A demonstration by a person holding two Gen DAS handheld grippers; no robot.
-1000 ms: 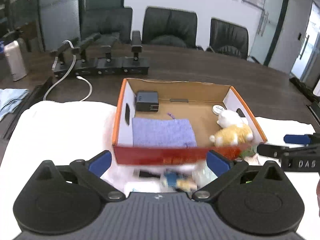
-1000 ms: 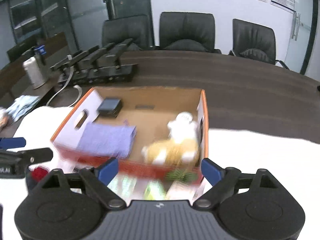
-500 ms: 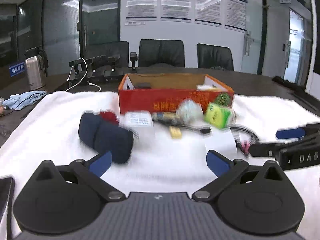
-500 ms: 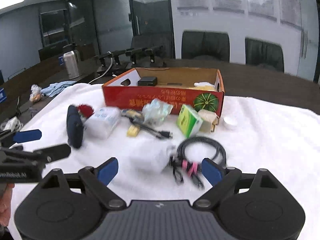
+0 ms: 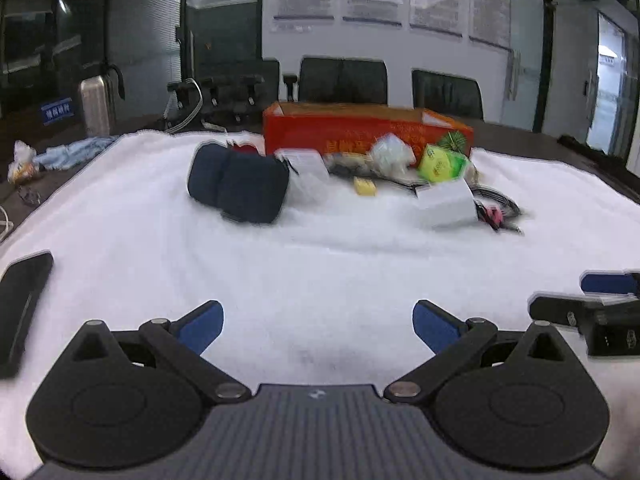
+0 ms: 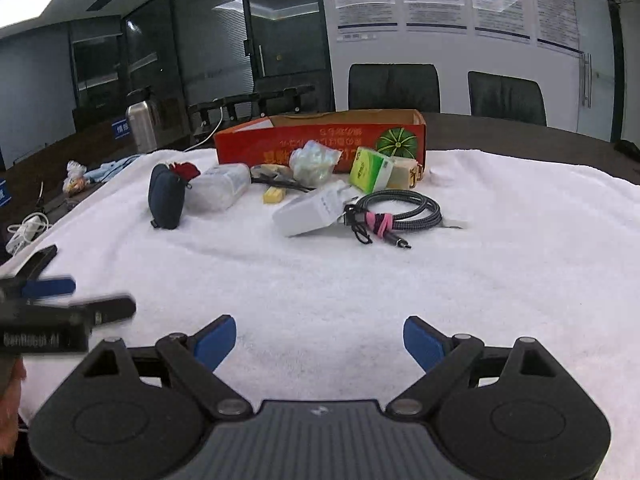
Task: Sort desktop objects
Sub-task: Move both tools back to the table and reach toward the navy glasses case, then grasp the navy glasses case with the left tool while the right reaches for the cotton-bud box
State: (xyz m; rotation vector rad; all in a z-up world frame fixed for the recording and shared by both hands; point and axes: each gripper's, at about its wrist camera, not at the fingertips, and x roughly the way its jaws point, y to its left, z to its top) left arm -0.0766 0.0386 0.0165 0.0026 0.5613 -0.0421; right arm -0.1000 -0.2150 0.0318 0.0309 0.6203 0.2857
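An orange cardboard box stands at the far side of a white towel; it also shows in the left wrist view. In front of it lie a dark blue pouch, a clear plastic case, a white charger, a coiled black cable, a green tissue pack and a small yellow piece. My left gripper is open and empty, low over the near towel. My right gripper is open and empty beside it.
A black phone lies at the towel's left edge. A steel flask, blue cloth and cables sit on the dark table to the left. Black chairs stand behind the table.
Both grippers have pulled back and down from above the box to low over the near towel. The box and clutter now lie farther away. Both stay open.
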